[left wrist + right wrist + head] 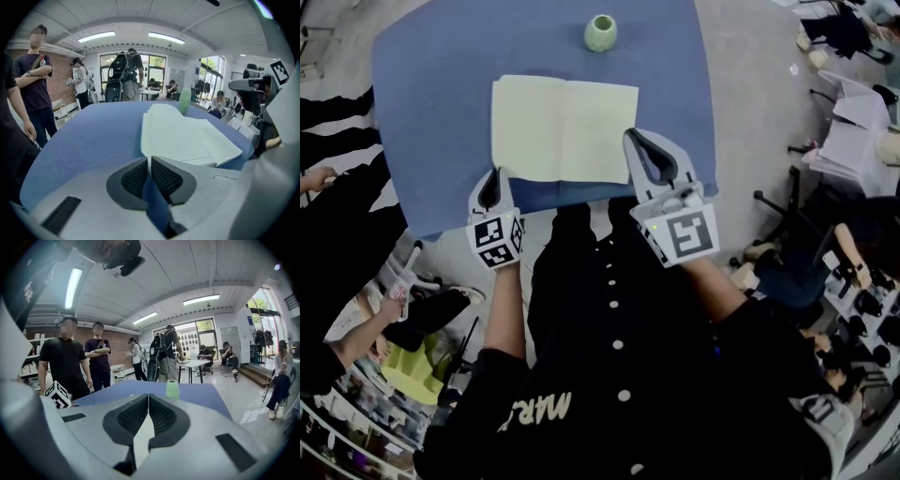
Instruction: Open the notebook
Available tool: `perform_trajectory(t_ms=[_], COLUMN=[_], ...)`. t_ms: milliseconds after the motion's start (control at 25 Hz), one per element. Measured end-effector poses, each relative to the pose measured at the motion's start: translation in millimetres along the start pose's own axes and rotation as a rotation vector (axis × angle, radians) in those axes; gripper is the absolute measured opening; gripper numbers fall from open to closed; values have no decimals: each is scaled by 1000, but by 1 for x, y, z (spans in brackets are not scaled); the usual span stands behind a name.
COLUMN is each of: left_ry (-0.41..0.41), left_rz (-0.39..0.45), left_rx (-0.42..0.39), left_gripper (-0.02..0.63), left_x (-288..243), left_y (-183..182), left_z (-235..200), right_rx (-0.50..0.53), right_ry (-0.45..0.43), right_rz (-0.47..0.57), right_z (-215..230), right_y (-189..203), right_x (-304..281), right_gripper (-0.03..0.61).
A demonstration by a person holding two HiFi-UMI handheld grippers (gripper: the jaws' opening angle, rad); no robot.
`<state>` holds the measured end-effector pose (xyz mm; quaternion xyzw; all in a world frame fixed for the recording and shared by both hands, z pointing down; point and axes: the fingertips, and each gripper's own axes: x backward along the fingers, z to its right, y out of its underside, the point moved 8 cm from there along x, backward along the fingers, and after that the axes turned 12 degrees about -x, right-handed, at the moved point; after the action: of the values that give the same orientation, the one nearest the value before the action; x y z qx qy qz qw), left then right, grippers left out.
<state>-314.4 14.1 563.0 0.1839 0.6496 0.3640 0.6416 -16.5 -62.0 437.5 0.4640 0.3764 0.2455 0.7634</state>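
The notebook [562, 129] lies open and flat on the blue table [431, 84], its pale yellow pages facing up. My left gripper [495, 173] sits at the table's near edge, just off the notebook's near left corner, with its jaws shut and empty. In the left gripper view the pages [187, 136] spread ahead and to the right of the left gripper [149, 159]. My right gripper [633, 137] hangs over the notebook's right edge, also shut. In the right gripper view a strip of pale page [142, 439] shows below the closed right gripper [148, 395].
A small green vase [601, 33] stands at the table's far side, beyond the notebook; it also shows in the gripper views [184, 101] [172, 389]. People stand to the left [337, 206] and sit to the right [825, 262]. A second table with papers [853, 141] stands at the right.
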Motion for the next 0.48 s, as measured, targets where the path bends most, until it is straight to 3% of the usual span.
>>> perform_trajectory(t_ms=[480], left_ry=[-42], left_rz=[-75], left_rx=[-51], left_gripper=[94], left_x=[-4], left_y=[4], left_z=[-3], right_rx=[2], right_ry=[8], right_rz=[1], right_z=[0], right_y=[-1], right_x=[-4], right_gripper=[8])
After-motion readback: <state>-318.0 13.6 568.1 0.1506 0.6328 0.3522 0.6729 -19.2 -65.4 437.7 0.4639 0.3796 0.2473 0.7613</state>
